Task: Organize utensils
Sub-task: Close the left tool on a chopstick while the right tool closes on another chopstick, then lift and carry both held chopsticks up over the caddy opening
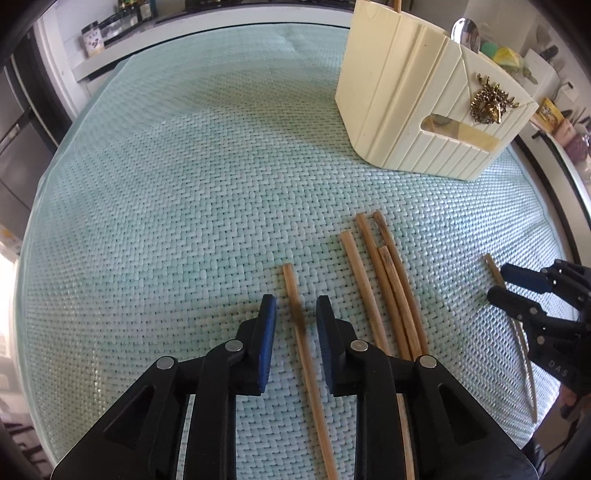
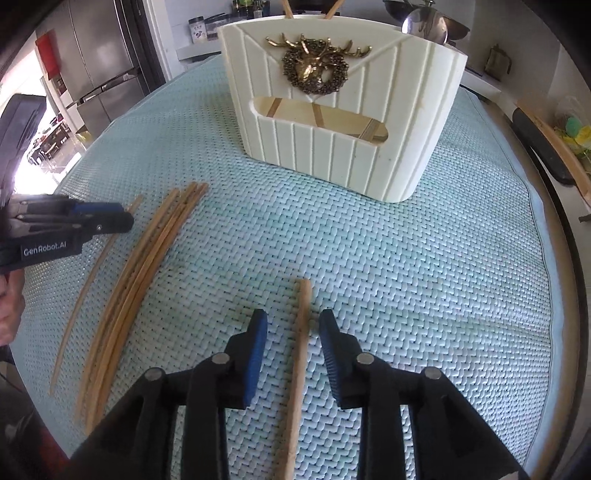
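Note:
Several wooden chopsticks lie on a pale green woven mat [image 1: 166, 184]. My left gripper [image 1: 295, 306] is open and straddles one chopstick [image 1: 303, 350] without gripping it. A bundle of chopsticks [image 1: 388, 288] lies just to its right. My right gripper [image 2: 293, 325] is open and straddles a separate chopstick [image 2: 299, 354]. The right gripper also shows at the right edge of the left wrist view [image 1: 506, 286]. The cream utensil holder [image 2: 340, 110] with a brass deer emblem stands at the back; it holds chopsticks and a spoon [image 2: 424, 24].
The left gripper body [image 2: 66, 221] shows at the left of the right wrist view beside the bundle [image 2: 140, 280]. The mat's right edge [image 2: 546, 258] borders the table rim. Jars [image 1: 92, 37] and a fridge [image 2: 96, 55] stand beyond the table.

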A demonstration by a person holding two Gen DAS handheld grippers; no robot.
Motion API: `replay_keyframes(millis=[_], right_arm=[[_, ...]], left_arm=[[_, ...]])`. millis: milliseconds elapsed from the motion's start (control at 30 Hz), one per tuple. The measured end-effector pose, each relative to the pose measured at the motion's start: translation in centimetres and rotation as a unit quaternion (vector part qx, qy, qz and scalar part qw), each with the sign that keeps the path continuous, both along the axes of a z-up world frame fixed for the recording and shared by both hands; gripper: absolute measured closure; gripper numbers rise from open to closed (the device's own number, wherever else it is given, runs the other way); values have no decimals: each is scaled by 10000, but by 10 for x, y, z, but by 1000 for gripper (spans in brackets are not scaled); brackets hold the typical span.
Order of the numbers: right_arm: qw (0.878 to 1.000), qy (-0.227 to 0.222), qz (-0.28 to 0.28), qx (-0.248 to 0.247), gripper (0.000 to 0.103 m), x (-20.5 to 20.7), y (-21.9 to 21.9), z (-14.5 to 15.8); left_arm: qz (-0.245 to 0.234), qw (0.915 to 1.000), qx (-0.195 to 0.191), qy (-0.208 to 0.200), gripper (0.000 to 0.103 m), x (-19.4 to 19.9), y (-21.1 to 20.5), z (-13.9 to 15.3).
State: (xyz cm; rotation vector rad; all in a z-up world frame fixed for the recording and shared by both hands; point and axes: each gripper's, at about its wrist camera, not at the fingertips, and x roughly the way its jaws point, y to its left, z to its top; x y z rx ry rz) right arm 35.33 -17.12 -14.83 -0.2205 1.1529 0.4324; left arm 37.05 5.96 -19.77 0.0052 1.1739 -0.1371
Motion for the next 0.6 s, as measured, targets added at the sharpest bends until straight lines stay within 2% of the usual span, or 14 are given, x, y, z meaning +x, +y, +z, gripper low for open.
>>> replay_keyframes(millis=[67, 100, 133, 167, 267, 367, 500, 600], right_arm=[[9999, -17, 30, -149, 74, -1, 7, 0], [9999, 2, 24, -168, 77, 1, 11, 0], [9998, -18, 12, -208, 90, 3, 14, 0], [9997, -29, -3, -240, 96, 7, 16, 0], [9998, 42, -161, -76, 96, 18, 27, 0], [9994, -40, -274, 208, 96, 25, 20, 9], [9957, -471, -301, 738, 96, 13, 5, 44], [9898, -846, -285, 1111, 96, 3, -3, 75]], left_arm=[[-16, 10000, 39, 30, 81, 6, -2, 0], [-16, 10000, 52, 41, 85, 8, -2, 0], [-21, 10000, 47, 56, 96, 12, -2, 0], [-29, 10000, 40, 48, 97, 13, -3, 0], [-4, 10000, -7, 1, 99, 19, -2, -1], [90, 9994, -280, -200, 99, 13, 4, 12], [138, 9963, -536, -656, 100, -2, 12, 48], [102, 9915, -685, -1102, 100, -23, 17, 88]])
